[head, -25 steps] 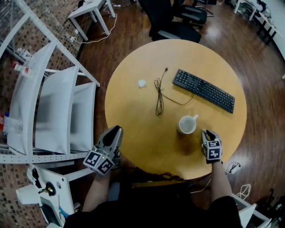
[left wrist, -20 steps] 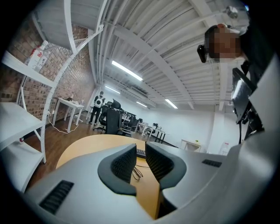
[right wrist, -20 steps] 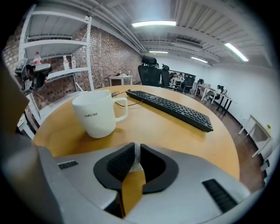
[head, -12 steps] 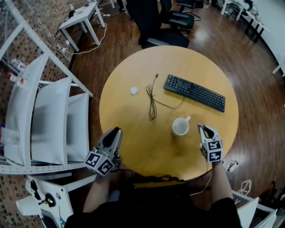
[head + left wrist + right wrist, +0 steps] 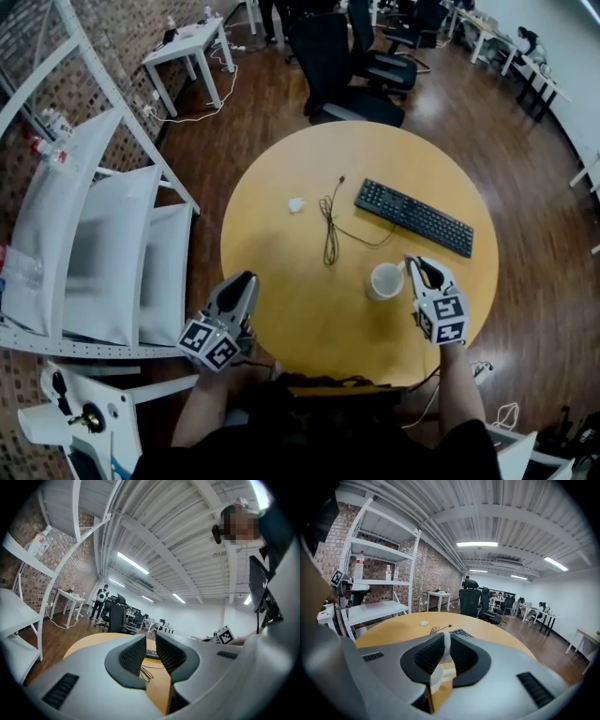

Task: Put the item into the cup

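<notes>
Clamping item (image 5: 446, 645), right gripper (image 5: 417, 266) hovers beside cup (image 5: 373, 283) rim.

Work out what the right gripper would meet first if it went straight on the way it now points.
Probably the black keyboard. The right gripper, jaws just closed on a white item, points down past the cup beside it; depth is unclear, so maybe the table first.

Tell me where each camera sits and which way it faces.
Head view: on the person's head, looking down at the table, cup and keyboard; both forearms show.
Left gripper view: on the left gripper, facing across the table; its empty jaws show.
Right gripper view: on the right gripper, facing across the table; its jaws pinch a white item.
All share the keyboard.
</notes>
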